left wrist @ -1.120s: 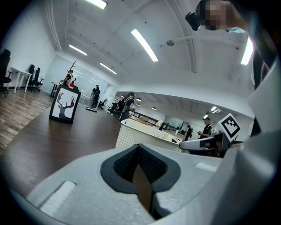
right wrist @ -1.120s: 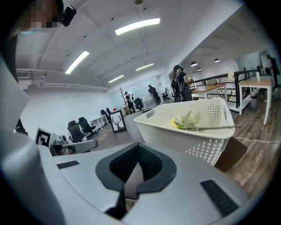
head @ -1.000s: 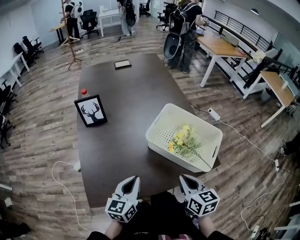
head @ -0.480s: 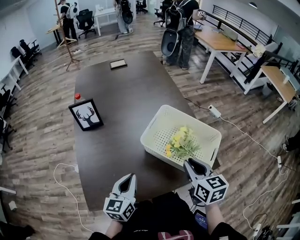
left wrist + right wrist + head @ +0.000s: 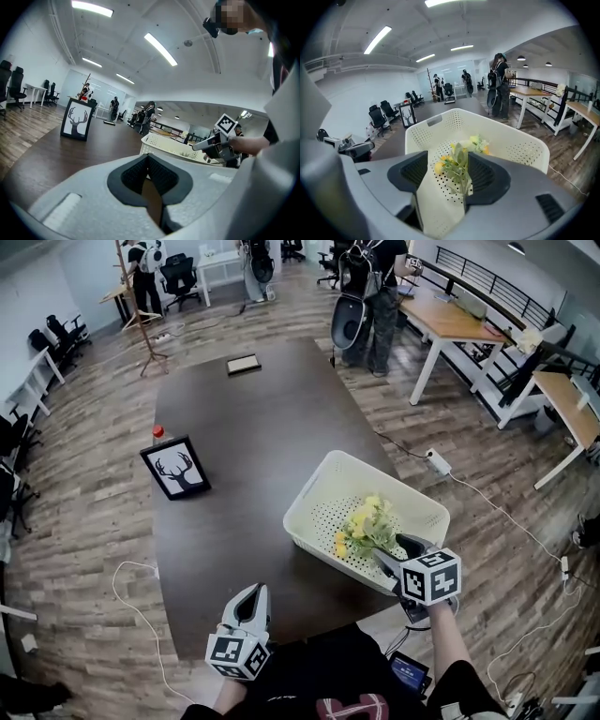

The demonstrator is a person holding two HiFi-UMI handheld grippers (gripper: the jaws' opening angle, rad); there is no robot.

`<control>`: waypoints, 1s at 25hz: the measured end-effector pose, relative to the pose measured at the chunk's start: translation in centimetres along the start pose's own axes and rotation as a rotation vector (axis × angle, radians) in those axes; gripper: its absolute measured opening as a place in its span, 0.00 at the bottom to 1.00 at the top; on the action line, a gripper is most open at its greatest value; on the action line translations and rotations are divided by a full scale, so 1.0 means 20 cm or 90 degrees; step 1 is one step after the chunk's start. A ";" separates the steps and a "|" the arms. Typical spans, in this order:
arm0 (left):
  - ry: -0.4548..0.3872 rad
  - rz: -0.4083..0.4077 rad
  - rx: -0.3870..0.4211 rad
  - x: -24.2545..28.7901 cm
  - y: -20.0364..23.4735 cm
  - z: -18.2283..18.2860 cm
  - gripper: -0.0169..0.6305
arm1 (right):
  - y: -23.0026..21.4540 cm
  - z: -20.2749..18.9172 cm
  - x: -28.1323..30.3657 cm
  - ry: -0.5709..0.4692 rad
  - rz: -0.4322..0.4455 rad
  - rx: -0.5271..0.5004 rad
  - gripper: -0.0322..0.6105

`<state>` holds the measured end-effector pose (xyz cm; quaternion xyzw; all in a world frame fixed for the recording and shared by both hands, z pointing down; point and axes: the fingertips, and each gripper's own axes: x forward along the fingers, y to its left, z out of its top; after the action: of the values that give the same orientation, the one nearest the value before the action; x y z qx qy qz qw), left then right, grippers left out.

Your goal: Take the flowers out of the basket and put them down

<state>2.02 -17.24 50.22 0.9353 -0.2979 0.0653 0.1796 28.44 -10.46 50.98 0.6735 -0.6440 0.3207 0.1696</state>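
Observation:
A cream perforated basket [image 5: 323,486] stands at the right edge of the dark table [image 5: 253,427]. In it lies a bunch of yellow flowers with green leaves [image 5: 366,524]. My right gripper [image 5: 390,547] reaches over the basket's near rim, tips at the stem end. Its jaws have just been opening and stand open. In the right gripper view the flowers [image 5: 459,164] lie between the jaws of the right gripper [image 5: 447,164], and the pads do not press on them. My left gripper [image 5: 251,600] hovers at the table's near edge, shut and empty, as the left gripper [image 5: 148,159] also looks in its own view.
A framed deer picture [image 5: 175,468] and a red-capped bottle [image 5: 158,433] stand at the table's left edge. A black flat device [image 5: 244,364] lies at the far end. A person [image 5: 370,287] stands beyond the table, and a power strip [image 5: 439,462] lies on the floor to the right.
My right gripper has moved forward from the table's near edge to over the basket's near rim, and its jaws have opened. The left gripper has hardly moved.

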 end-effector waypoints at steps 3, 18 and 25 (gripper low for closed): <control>-0.004 0.019 -0.005 0.00 0.03 0.00 0.04 | -0.06 -0.03 0.08 0.051 -0.001 -0.008 0.51; -0.029 0.086 -0.025 0.02 0.11 0.04 0.04 | -0.22 -0.21 0.34 0.242 0.008 0.039 0.58; -0.036 0.103 -0.037 0.02 0.14 0.03 0.04 | -0.22 -0.35 0.40 0.357 0.005 -0.023 0.56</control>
<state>0.68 -19.86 50.57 0.9040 -0.3792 0.0447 0.1922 30.97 -11.55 62.03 0.5530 -0.5799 0.4837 0.3520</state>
